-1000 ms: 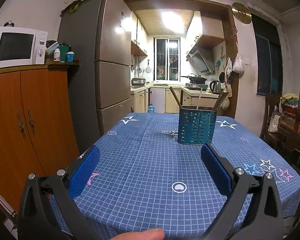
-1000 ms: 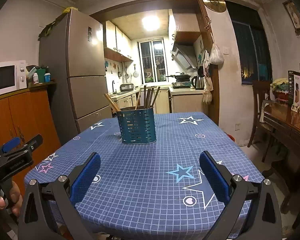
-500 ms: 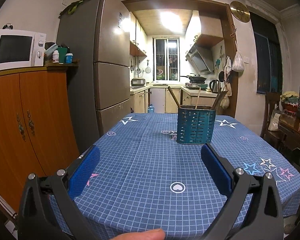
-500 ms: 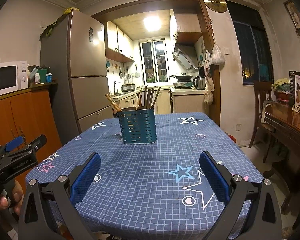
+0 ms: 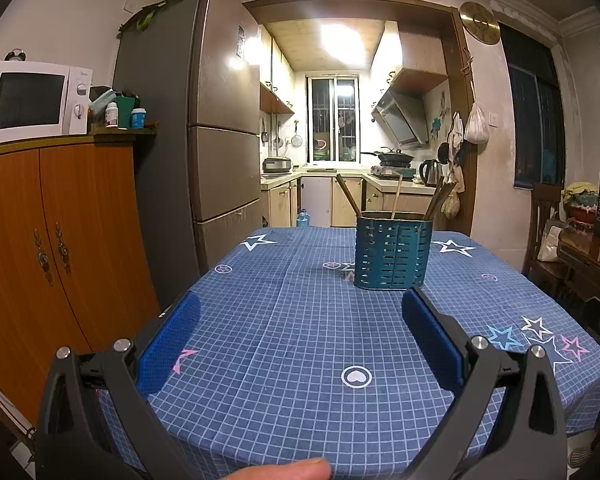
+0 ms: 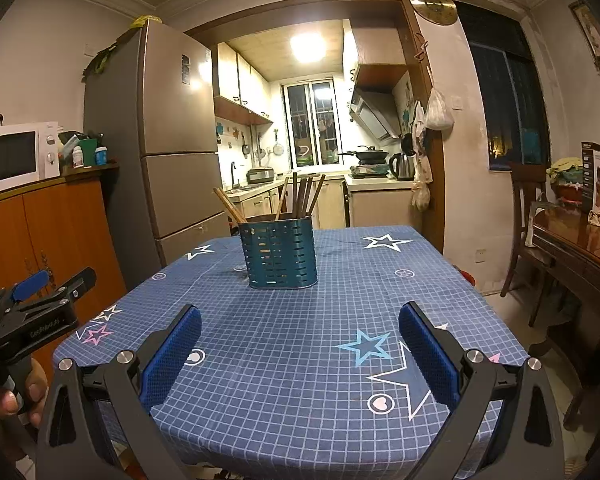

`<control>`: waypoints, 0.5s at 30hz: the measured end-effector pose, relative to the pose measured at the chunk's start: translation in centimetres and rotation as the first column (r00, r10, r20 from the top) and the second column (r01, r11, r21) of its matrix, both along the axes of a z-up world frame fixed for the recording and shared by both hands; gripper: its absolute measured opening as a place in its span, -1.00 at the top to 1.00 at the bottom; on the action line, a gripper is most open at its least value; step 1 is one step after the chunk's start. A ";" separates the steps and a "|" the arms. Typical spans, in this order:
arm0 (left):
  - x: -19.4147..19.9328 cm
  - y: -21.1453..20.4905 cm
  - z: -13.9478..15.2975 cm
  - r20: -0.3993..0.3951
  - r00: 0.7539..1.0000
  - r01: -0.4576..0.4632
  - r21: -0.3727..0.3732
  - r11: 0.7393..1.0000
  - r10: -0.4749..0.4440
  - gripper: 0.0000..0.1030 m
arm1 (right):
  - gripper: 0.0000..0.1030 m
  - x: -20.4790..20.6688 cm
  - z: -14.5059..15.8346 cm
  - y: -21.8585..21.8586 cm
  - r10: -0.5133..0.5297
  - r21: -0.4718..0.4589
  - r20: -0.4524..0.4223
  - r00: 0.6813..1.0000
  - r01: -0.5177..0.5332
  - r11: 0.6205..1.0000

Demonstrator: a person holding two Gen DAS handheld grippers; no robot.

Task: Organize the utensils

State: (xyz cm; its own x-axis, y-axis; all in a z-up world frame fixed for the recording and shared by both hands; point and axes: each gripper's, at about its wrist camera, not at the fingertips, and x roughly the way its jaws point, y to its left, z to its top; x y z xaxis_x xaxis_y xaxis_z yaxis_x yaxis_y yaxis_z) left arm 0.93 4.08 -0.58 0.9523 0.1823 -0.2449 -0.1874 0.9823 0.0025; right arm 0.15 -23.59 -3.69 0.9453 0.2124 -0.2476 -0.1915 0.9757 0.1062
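Utensil holder [image 5: 392, 254] upright on table [image 5: 284, 332], chopsticks [image 6: 300, 196] inside, fridge [image 5: 204, 128] behind-left, perhaps a kettle [image 6: 403, 166] far behind.

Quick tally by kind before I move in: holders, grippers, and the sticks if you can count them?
Utensil holder: 1
Grippers: 2, the left gripper and the right gripper, both open
Wooden sticks in the holder: several, too overlapped to count
Total: 3 counted, plus the sticks
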 end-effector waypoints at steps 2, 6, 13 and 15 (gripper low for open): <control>0.0 0.0 0.0 0.001 1.000 -0.001 0.001 1.000 0.001 -0.89 | -0.91 0.0 0.0 0.0 0.002 0.000 0.001 1.000 -0.002 1.000; 0.0 -0.2 0.1 0.001 1.000 0.002 0.002 1.000 -0.002 -0.89 | -0.91 0.0 -0.1 0.0 0.006 0.000 -0.002 1.000 -0.006 1.000; 0.1 -0.3 0.1 0.001 1.000 0.004 0.005 1.000 -0.004 -0.89 | -0.91 0.2 -0.1 0.1 0.009 0.000 -0.002 1.000 -0.009 1.000; 0.2 -0.3 0.1 0.002 1.000 0.005 0.006 1.000 -0.005 -0.89 | -0.91 0.2 -0.1 0.1 0.010 0.000 -0.002 1.000 -0.010 1.000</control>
State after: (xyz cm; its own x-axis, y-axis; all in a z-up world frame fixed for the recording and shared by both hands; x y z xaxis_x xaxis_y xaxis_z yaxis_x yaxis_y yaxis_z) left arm 1.08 3.74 -0.43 0.9536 0.1793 -0.2418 -0.1828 0.9831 0.0078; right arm 0.33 -23.46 -3.75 0.9425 0.2221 -0.2498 -0.2013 0.9737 0.1064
